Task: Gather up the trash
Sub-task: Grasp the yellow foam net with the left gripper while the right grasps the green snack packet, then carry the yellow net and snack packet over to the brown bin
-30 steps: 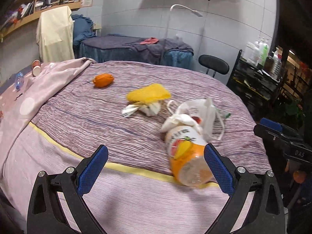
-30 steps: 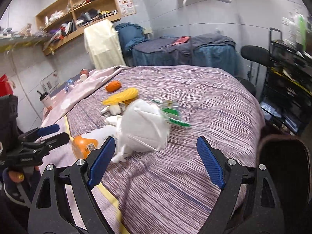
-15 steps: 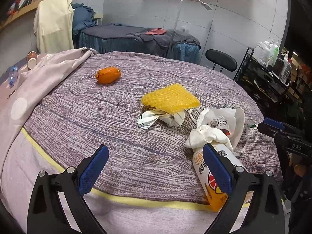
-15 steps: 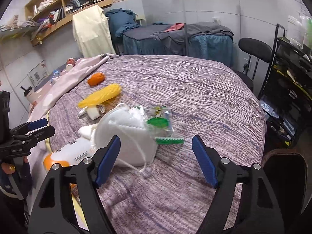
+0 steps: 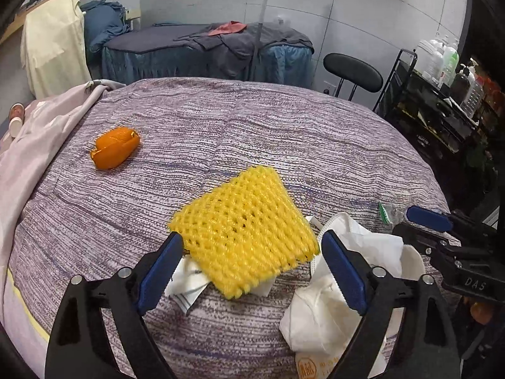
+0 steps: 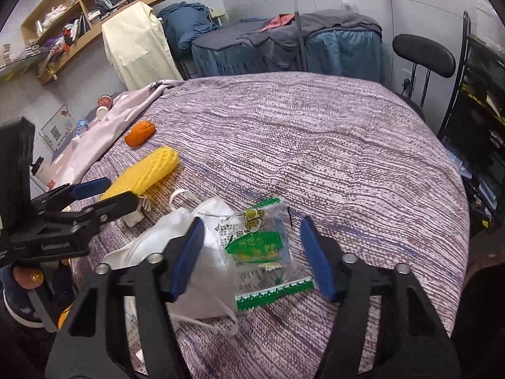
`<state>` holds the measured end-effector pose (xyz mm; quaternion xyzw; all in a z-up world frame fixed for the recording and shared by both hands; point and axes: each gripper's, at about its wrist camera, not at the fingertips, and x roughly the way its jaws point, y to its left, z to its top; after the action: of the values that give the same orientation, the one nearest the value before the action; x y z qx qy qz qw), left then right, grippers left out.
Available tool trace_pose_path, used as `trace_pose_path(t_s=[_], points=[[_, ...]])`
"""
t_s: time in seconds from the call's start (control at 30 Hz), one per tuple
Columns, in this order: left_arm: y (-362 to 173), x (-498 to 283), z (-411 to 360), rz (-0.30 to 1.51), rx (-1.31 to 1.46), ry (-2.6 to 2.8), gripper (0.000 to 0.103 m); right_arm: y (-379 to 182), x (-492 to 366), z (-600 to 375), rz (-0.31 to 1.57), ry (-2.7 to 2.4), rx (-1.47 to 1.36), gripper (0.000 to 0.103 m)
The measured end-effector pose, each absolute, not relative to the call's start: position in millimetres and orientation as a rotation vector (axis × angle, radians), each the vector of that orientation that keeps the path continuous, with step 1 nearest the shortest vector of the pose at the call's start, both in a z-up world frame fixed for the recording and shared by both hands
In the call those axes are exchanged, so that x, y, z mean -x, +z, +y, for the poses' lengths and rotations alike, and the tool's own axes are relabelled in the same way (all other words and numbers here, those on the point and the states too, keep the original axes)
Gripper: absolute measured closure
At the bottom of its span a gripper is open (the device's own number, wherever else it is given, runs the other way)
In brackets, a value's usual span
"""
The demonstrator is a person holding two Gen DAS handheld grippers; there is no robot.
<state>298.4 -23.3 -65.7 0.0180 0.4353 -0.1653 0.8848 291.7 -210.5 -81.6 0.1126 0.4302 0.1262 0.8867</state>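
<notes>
On the purple striped bedspread the trash lies spread out. Left gripper, jaws just closing but apart, straddles the yellow foam net without pressing it. Right gripper, also closing, brackets the clear green snack wrapper beside a white mask. An orange peel lies well apart.

Purple striped bedspread covers bed. Pale pink blanket bunched along its left edge. Beyond it, second bed with blue skirt, grey covers and red cloth on top. Cream sheet draped over something beside blue bundle. Wooden wall shelves packed with clutter. Black round-backed chair by wall. Black rack at right holds bottles. Paper cups at far left.
</notes>
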Motion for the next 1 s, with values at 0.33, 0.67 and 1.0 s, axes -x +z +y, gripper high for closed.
trace_pose_path(t_s=[0.33, 0.67, 1.0], points=[[-64, -298, -7, 0.906, 0.073, -0.348, 0.078, -71, -279, -220, 0.811, 0.299, -0.277, 0.088], [-38, -271, 12, 0.834, 0.137, -0.363, 0.091, -50, -250, -243, 0.731, 0.300, -0.327, 0.091], [-9, -214, 7, 0.731, 0.146, -0.415, 0.091, -34, -199, -259, 0.667, 0.302, -0.334, 0.091]])
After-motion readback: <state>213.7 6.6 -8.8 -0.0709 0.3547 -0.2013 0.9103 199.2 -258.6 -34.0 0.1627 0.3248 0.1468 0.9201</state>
